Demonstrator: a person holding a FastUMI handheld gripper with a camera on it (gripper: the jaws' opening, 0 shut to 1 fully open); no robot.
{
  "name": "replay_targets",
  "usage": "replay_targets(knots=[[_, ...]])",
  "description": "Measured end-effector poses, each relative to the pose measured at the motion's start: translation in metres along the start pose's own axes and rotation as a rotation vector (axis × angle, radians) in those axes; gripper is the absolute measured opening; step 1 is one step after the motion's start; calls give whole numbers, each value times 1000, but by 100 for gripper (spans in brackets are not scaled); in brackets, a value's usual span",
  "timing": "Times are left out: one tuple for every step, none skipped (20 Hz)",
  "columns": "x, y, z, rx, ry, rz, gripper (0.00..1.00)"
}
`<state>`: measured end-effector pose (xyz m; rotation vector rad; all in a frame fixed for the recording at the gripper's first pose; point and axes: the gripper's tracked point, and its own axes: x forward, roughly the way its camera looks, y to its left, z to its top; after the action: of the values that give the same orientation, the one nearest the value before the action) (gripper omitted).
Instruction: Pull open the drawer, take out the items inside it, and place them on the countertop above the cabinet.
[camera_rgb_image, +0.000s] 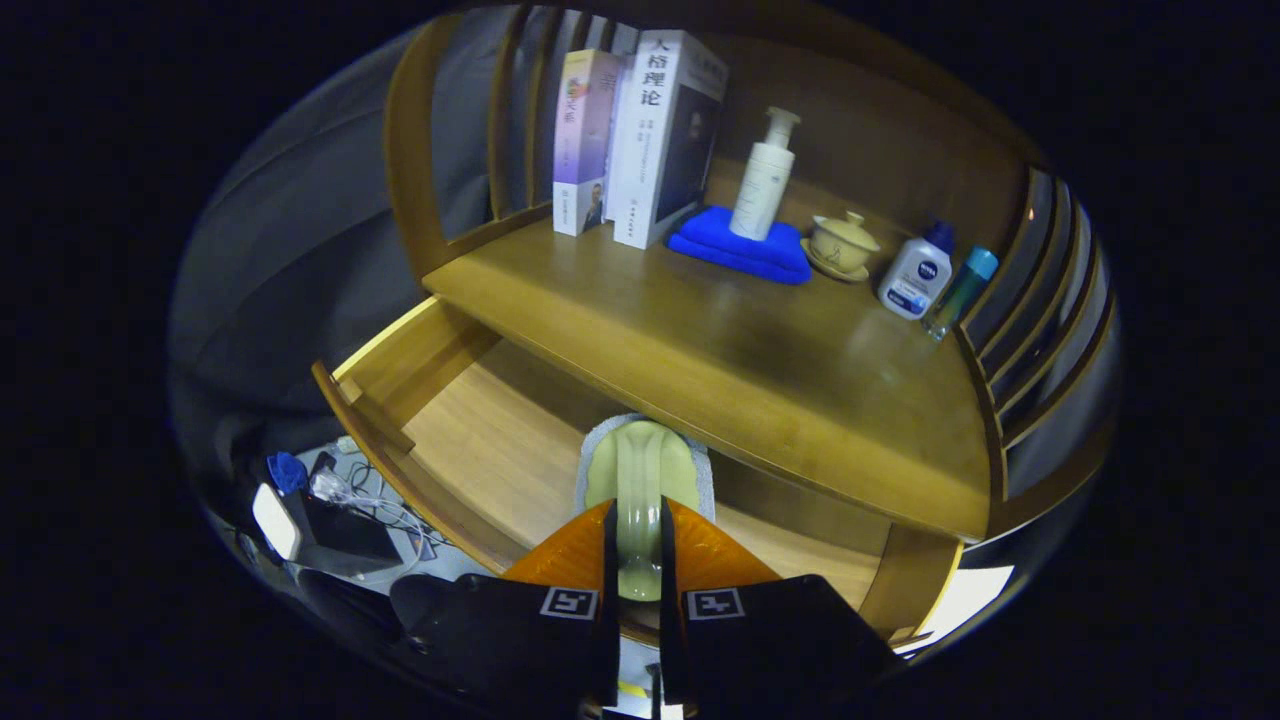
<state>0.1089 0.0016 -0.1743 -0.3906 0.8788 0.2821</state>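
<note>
The wooden drawer (470, 440) is pulled out under the countertop (720, 340) of the cabinet. My gripper (637, 545) is shut on a pale green sponge with a grey backing (640, 470), pinched at its middle between the two orange fingers (570, 555). The sponge is held over the open drawer, just below the front edge of the countertop. The drawer floor to the left of the sponge is bare wood; the part behind the fingers is hidden.
On the countertop stand two upright books (640, 140), a white pump bottle (764, 180) on a folded blue cloth (745, 250), a lidded tea bowl (842, 245), a white-and-blue bottle (915, 275) and a teal bottle (960, 292). Slatted wooden sides flank it. Cables and gear (330, 510) lie on the floor beside the drawer.
</note>
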Motion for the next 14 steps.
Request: replay_targets(knots=[[0, 2, 1, -11, -10, -5, 18], [-1, 3, 3, -16, -18, -7, 18], [-2, 4, 3, -20, -26, -7, 18], [-4, 6, 4, -30, -44, -15, 18], [-6, 3, 5, -56, -53, -29, 18], [-8, 2, 6, -65, -61, -37, 18], [-7, 3, 8, -63, -70, -37, 19], [-9, 4, 9, -58, -82, -34, 18], [-8, 3, 10, -69, -87, -28, 18], [-7, 5, 13, -94, -104, -18, 18], [-3, 10, 13, -105, -107, 3, 18], [-1, 18, 15, -113, -108, 23, 18], [-1, 26, 15, -129, -107, 43, 18], [-1, 31, 21, -177, -121, 41, 18]])
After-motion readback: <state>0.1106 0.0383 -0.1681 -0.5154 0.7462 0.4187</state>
